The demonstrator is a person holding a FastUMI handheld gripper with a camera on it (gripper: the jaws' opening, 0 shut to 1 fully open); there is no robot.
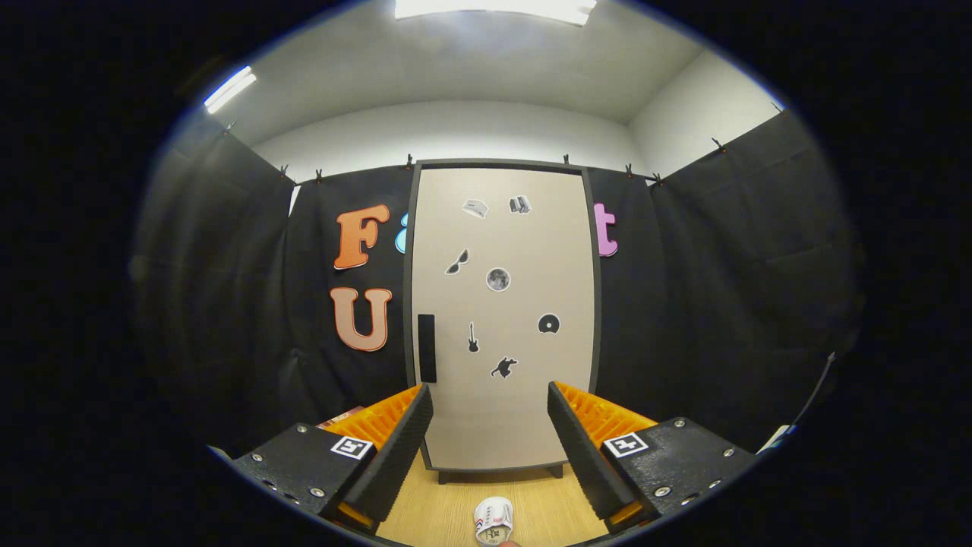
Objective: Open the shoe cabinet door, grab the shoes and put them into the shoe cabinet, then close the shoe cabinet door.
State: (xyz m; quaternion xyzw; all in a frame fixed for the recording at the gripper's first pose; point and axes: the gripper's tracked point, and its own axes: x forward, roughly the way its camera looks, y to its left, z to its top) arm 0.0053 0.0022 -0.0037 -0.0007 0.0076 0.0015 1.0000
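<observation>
A tall beige shoe cabinet [524,243] with a dark frame stands upright against the booth's wall, well beyond my fingers. Its door is shut and carries several small stickers. A black vertical handle [427,348] sits at the door's left edge. My gripper [490,414] is open, its two black ribbed fingers [395,456] spread wide with nothing between them. A white shoe [493,521] with red and blue marks lies on the wooden floor [456,509], low between the fingers and close to me, partly cut off.
Black cloth walls close in the booth on the left, the right and behind the cabinet. The cabinet rests on short dark feet. Something pale and reddish [342,416] peeks out by the left finger.
</observation>
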